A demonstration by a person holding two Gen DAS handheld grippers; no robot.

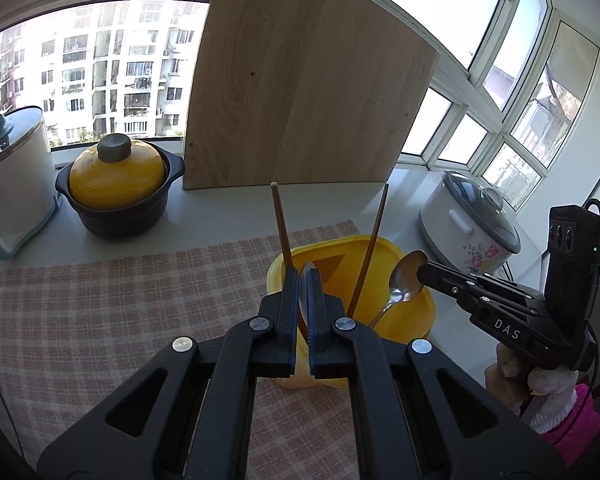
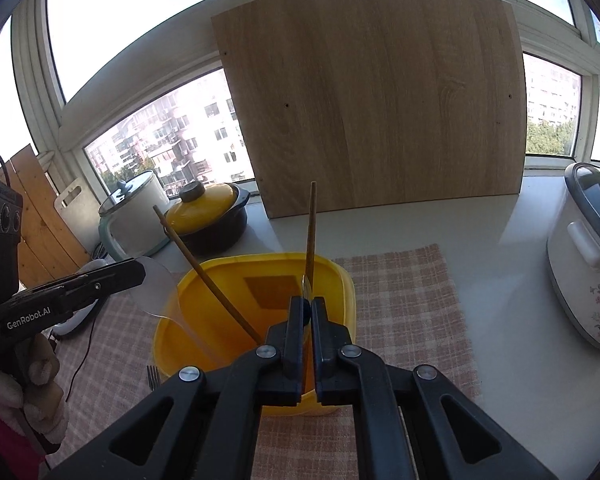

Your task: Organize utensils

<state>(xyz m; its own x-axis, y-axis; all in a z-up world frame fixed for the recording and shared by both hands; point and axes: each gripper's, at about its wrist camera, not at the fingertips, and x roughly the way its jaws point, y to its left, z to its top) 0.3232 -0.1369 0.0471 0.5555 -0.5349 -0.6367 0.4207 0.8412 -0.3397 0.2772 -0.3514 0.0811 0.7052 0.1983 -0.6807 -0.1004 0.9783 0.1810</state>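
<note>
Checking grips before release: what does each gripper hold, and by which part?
Left gripper pinches a clear spoon by its bowl; right gripper pinches a metal spoon by its bowl, handles toward the yellow container.

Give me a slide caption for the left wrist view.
Right tongs hold a metal spoon handle-down in the yellow tub with two chopsticks; left tongs grip a thin utensil.

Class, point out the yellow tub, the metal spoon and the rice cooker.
yellow tub (image 2: pixel 204 280), right wrist view, far-left rim.
metal spoon (image 1: pixel 409 276), left wrist view, bowl.
rice cooker (image 1: pixel 456 220), left wrist view, white side.
</note>
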